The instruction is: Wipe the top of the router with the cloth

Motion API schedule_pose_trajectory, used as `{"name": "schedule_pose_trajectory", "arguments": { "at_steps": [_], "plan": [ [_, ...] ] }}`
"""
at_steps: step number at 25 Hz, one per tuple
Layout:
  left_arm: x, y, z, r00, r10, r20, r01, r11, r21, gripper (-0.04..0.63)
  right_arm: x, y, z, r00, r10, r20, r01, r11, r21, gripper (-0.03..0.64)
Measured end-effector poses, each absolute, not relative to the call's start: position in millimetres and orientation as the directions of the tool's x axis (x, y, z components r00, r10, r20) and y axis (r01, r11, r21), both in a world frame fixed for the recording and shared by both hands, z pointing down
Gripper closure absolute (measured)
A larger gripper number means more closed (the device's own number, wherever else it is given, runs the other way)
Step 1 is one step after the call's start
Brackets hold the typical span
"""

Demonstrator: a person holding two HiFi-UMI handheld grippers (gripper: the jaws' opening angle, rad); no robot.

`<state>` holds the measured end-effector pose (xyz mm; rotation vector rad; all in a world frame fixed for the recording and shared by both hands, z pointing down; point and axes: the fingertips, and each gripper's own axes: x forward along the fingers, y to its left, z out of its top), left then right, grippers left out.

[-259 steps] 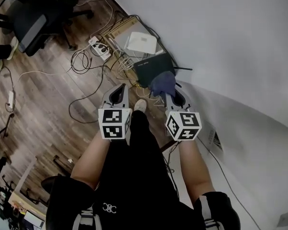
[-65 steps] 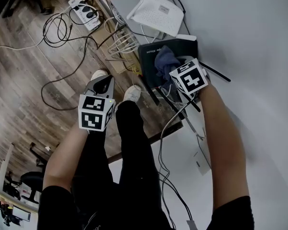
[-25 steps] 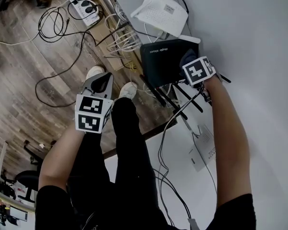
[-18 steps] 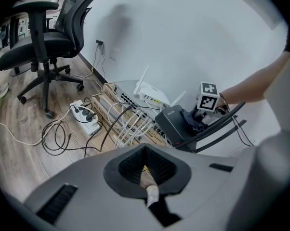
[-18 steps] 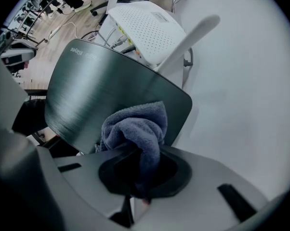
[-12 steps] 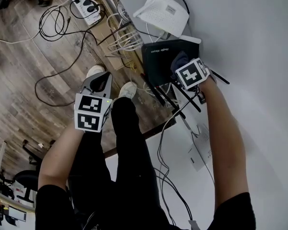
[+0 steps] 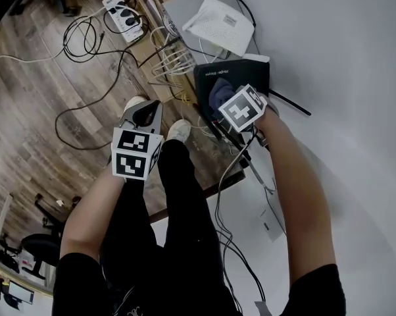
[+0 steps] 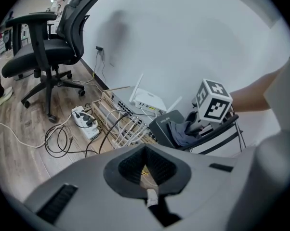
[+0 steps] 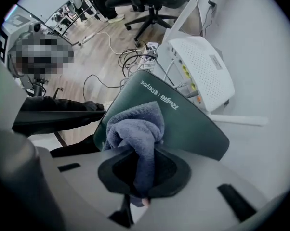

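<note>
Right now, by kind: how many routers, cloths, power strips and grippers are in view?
Routers: 2 (dark router, white router)
Cloths: 1 (cloth, clamped in the right gripper)
Power strips: 1 (power strip)
Grippers: 2 (left gripper, right gripper)
Total: 6

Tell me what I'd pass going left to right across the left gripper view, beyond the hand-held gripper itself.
office chair → power strip → white router → cloth
</note>
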<state>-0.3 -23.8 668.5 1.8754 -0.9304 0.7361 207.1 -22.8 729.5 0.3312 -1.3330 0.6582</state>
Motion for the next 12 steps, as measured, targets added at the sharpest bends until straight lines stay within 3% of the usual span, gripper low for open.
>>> {"name": "schedule_pose_trajectory", "arguments": {
  "at_steps": [7, 12],
  "plan": [
    [28, -35, 598, 0.539, -0.368, 0.758, -0.84, -0.303, 0.451, 0.6, 219, -53, 653, 0.049, -0.012, 0.999, -0.678, 0.734, 0.042, 0.597],
    [28, -80, 490, 0.48, -0.499, 0.721, -0.873, -0.351, 0.338, 0.6, 216, -85, 527, -0.085, -0.314, 0.946, -0.844, 0.527, 0.099, 0.597]
  ]
}}
